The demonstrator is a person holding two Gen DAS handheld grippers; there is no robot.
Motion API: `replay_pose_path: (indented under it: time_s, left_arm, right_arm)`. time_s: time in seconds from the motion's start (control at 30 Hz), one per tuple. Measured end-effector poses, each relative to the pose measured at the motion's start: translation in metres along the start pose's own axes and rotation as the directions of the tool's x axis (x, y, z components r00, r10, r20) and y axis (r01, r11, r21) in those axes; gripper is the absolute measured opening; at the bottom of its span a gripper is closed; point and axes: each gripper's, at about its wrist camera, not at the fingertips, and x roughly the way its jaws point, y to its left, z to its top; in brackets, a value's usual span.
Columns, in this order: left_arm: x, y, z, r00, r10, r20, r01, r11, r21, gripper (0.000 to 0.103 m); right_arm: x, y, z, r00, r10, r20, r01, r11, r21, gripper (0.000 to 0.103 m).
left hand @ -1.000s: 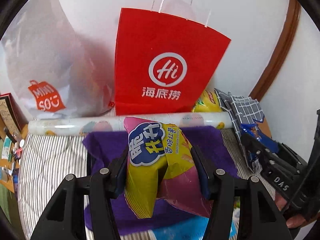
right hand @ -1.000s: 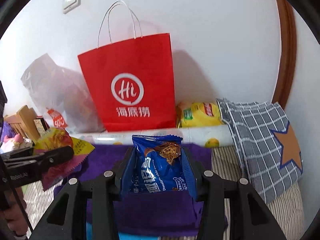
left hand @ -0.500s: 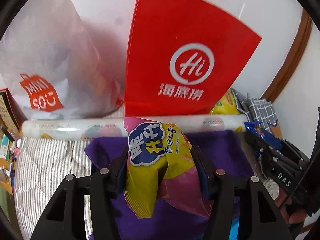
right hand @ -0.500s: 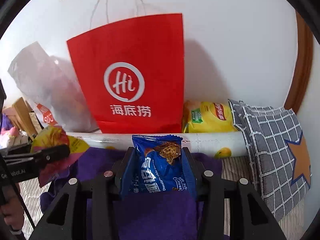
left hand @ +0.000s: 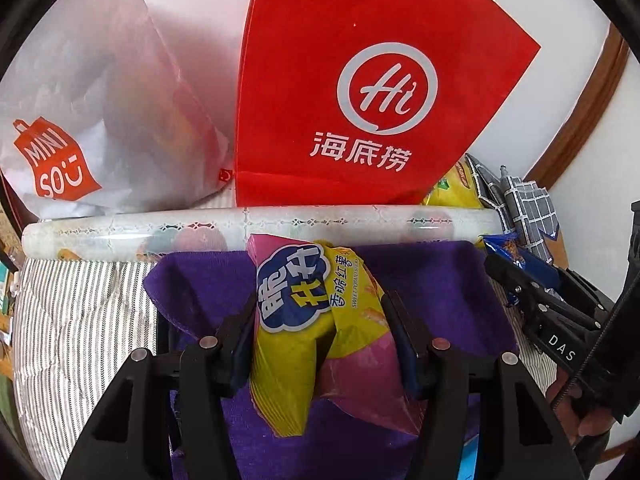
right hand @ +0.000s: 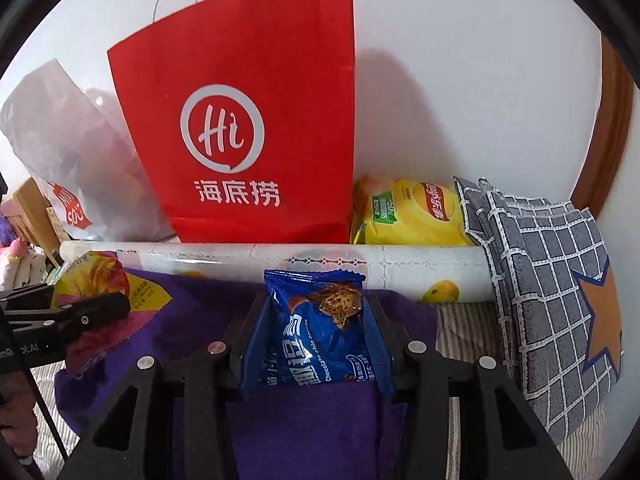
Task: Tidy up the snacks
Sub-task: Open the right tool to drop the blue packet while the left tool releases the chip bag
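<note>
My left gripper (left hand: 320, 320) is shut on a yellow and pink sweet potato chip bag (left hand: 316, 320), held above a purple cloth (left hand: 440, 280). My right gripper (right hand: 316, 328) is shut on a blue chocolate chip cookie packet (right hand: 312, 340). A red paper bag (left hand: 360, 100) with a white Hi logo stands upright against the wall, right behind a rolled mat (left hand: 280, 220); it also shows in the right wrist view (right hand: 248, 120). The left gripper with its bag shows at the left of the right wrist view (right hand: 92, 304). The right gripper shows at the right of the left wrist view (left hand: 520, 276).
A white Miniso plastic bag (left hand: 80, 100) stands left of the red bag. A yellow Lay's chip bag (right hand: 408, 216) lies right of it, behind the roll (right hand: 280, 260). A grey checked pillow (right hand: 552, 280) is at the right. A striped sheet (left hand: 72, 312) lies under the cloth.
Both grippers have moved forward toward the red bag, which looms larger now. Each still holds its snack.
</note>
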Motion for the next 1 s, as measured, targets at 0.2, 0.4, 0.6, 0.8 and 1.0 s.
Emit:
replay_pose_path:
  time_s: [0.2, 0.4, 0.6, 0.8, 1.0]
  left_arm:
    - [0.000, 0.000, 0.000, 1.000, 0.006, -0.001, -0.006, 1.000, -0.001, 0.058]
    - [0.002, 0.001, 0.001, 1.000, 0.024, -0.008, -0.024, 1.000, -0.003, 0.058]
    - [0.016, 0.000, -0.002, 0.997, 0.057, -0.047, -0.056, 0.998, 0.008, 0.058]
    - [0.031, 0.002, -0.006, 0.991, 0.082, -0.104, -0.080, 0.997, 0.020, 0.058]
    - [0.035, 0.004, -0.008, 0.988, 0.086, -0.125, -0.085, 0.996, 0.013, 0.058]
  right_arm:
    - [0.002, 0.001, -0.001, 1.000, -0.010, -0.015, 0.009, 0.999, -0.033, 0.044]
    - [0.003, -0.006, -0.001, 0.999, -0.028, -0.043, 0.025, 0.998, -0.062, 0.044]
    - [0.016, -0.010, -0.004, 0.995, -0.026, -0.101, 0.021, 0.999, -0.045, 0.044]
    - [0.030, -0.006, -0.010, 0.988, -0.042, -0.148, 0.034, 0.998, -0.057, 0.044]
    - [0.031, -0.003, -0.012, 0.987, -0.039, -0.154, 0.031, 0.998, -0.059, 0.044]
